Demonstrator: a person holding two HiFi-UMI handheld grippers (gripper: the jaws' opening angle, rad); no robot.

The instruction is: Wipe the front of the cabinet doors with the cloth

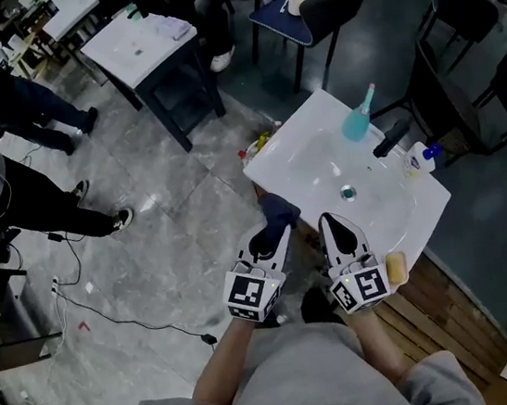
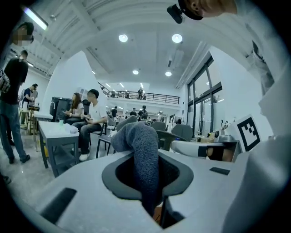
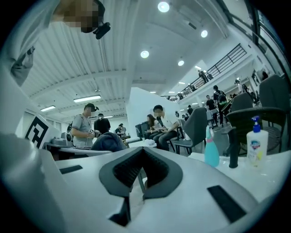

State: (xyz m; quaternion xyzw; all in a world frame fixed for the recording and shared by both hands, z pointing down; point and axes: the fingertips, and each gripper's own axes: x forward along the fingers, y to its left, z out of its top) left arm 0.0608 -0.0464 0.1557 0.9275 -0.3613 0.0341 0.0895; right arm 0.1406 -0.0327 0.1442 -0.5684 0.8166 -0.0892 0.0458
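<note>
Cloth (image 2: 143, 157) is clamped between the left gripper's (image 1: 271, 237) closed jaws. Its long axis runs out along the jaws, and the free end folds over past the tips. The right gripper (image 1: 334, 229) just beside it has its jaws together on nothing. Both point at the sink (image 1: 322, 154). The cabinet doors, I judge, lie below its near rim, out of sight, so the left gripper must go down.

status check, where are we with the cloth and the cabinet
Left hand-held gripper shut on cloth, up by the sink. Right hand-held gripper shut, empty. Cabinet doors not in view.
</note>
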